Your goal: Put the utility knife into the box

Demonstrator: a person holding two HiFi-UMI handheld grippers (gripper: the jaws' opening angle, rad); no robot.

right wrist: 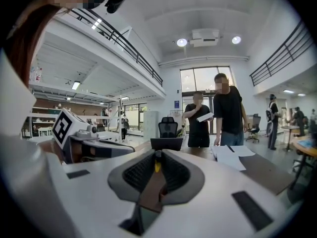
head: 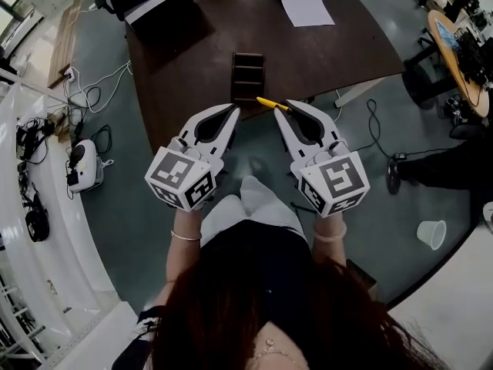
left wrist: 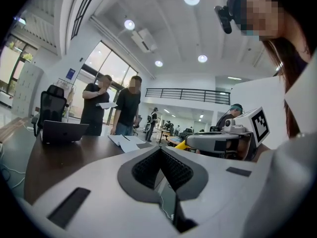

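Pinched tight in the right claw [head: 286,104], the utility knife [head: 271,103] hovers beside the box [head: 248,75] at the counter's [head: 192,60] near edge, seemingly ready to go in, while the left claw [head: 234,109] is closed and empty.

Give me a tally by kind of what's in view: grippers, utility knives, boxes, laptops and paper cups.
grippers: 2, the left gripper and the right gripper
utility knife: 1
box: 1
laptop: 1
paper cup: 1
total: 6
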